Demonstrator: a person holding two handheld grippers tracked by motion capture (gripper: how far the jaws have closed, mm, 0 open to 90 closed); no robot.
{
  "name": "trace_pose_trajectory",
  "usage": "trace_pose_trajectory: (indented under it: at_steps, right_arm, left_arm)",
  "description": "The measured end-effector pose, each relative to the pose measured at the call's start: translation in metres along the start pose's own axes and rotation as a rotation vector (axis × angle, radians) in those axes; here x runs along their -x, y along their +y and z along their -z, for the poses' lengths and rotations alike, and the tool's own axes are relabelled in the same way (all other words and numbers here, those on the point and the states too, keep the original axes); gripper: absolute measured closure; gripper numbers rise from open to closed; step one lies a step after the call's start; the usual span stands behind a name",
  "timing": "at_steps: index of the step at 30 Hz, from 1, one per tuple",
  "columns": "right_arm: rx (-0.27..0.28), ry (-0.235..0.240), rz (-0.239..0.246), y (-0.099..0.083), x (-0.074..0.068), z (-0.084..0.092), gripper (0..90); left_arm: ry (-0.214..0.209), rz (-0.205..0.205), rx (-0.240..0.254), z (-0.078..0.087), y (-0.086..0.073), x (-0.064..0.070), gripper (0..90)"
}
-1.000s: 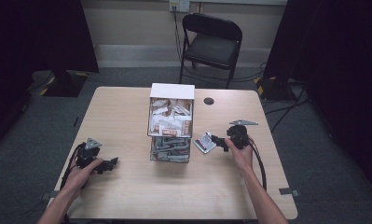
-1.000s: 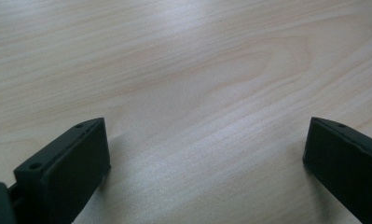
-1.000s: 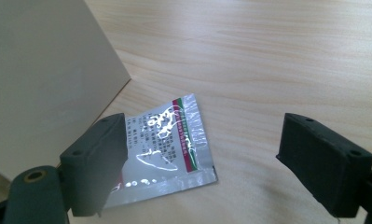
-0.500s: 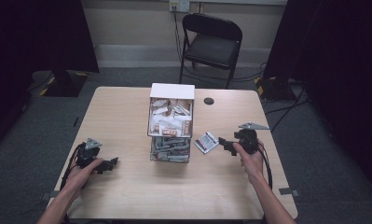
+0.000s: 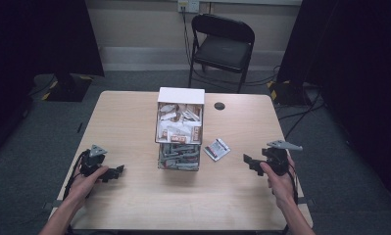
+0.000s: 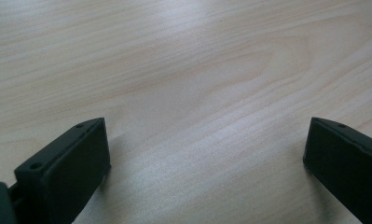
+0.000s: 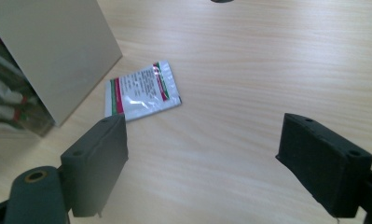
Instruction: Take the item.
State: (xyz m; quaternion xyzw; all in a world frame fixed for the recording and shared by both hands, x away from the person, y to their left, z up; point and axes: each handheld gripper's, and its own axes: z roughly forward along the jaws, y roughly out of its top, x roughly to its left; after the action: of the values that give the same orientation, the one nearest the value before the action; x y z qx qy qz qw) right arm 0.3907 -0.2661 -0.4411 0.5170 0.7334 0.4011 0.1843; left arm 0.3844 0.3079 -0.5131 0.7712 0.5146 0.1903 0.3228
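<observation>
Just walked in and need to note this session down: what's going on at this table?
A person sits at a wooden table with a two-jaw gripper in each hand. In the middle stands a box full of small packets. One packet lies flat on the table just right of the box, touching neither gripper. The right gripper is off the packet, its jaws wide apart and empty, pointing toward it. The left gripper rests near the table's left edge, jaws open over bare wood.

Packet (image 5: 217, 149) right of box (image 5: 180, 128)
</observation>
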Motion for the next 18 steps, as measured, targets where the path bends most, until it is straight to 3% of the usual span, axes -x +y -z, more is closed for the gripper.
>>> trace_pose_trajectory:
  at_steps: [6, 8, 13, 18]
  right_arm:
    - [-0.028, -0.007, 0.013, -0.018, 0.008, 0.017, 14.7]
    - [-0.042, -0.029, 0.004, -0.026, 0.012, 0.023, 14.9]
    - [-0.083, -0.042, 0.007, -0.044, 0.019, 0.026, 14.7]
    - [-0.158, -0.115, 0.017, -0.058, 0.028, 0.018, 15.0]
  left_arm:
    - [0.000, 0.000, 0.000, 0.000, 0.000, 0.000, 0.0]
    - [0.000, 0.000, 0.000, 0.000, 0.000, 0.000, 0.0]
    - [0.000, 0.000, 0.000, 0.000, 0.000, 0.000, 0.0]
    - [0.001, 0.000, 0.000, 0.000, 0.000, 0.000, 0.0]
